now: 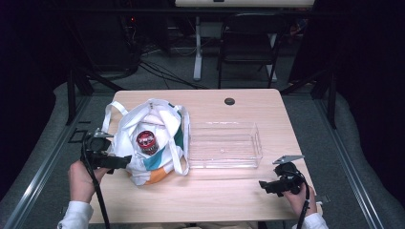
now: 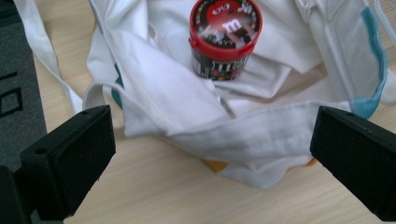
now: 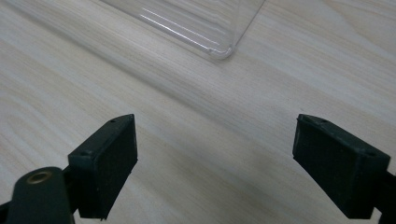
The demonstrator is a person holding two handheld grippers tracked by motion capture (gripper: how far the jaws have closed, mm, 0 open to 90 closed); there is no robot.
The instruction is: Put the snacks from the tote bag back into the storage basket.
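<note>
Light wood tabletop [image 1: 229, 191]. White cloth tote bag [image 1: 157, 143] with teal and orange patches, slumped open at left-centre, handles splayed to left and right. Inside the bag's mouth, upright: a small dark candy jar [image 1: 146, 141] with red lid, printed label partly legible in the left gripper view [image 2: 224, 39]. Just right of the bag, touching or nearly touching its right handle: a clear plastic tray [image 1: 224, 157], rectangular, long side running left to right. Small dark round grommet [image 1: 229, 101] near the far edge. Left tongs [image 1: 117, 162] held at the bag's near-left side, released, jaws spread wide; in the left gripper view [image 2: 212, 154] the bag's near hem lies between the two jaws, neither jaw pressing the cloth. Right tongs [image 1: 263, 185] at the near-right of the tabletop, apart from the tray, also released, jaws wide over bare wood; in the right gripper view [image 3: 215, 158] one rounded tray corner sits beyond the jaws. White sleeves at both wrists. Beyond the tabletop: dark folding chair [image 1: 248, 43], grey floor.
</note>
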